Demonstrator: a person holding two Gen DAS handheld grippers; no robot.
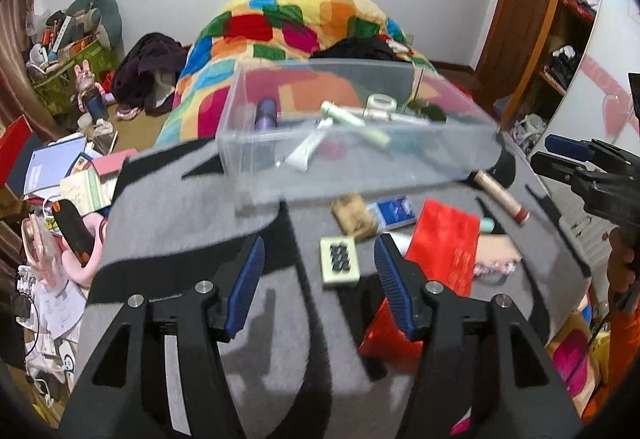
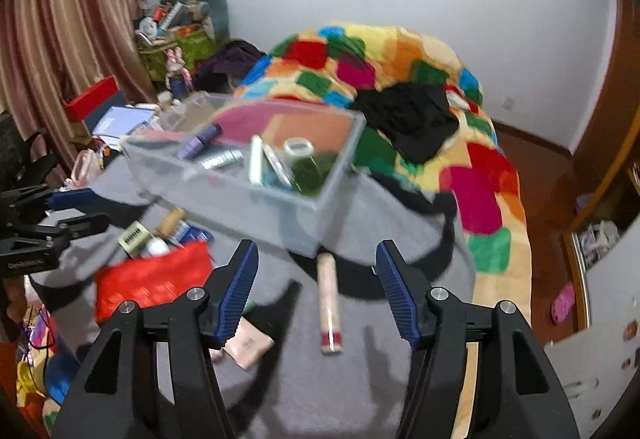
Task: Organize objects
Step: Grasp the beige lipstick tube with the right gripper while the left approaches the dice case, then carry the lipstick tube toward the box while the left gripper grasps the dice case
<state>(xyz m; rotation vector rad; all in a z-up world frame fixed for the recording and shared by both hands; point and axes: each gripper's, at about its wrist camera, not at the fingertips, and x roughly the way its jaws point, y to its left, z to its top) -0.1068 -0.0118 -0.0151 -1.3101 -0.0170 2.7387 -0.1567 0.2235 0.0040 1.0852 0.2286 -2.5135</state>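
Tube (image 2: 329, 305) is lying lengthwise straight ahead of the spread, empty right claw (image 2: 318, 289) on the grey blanket (image 2: 404, 223), just short of the bin (image 2: 320, 215); left claw (image 1: 320, 275), also spread, is sitting farther off.

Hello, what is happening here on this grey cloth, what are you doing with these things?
A person holds tongs in each hand over a grey cloth. Both the left tongs and the right tongs are open and hold nothing. A clear plastic box already contains tubes and small bottles. A beige tube, a red packet and a small tile with a black pattern lie loose on the cloth.
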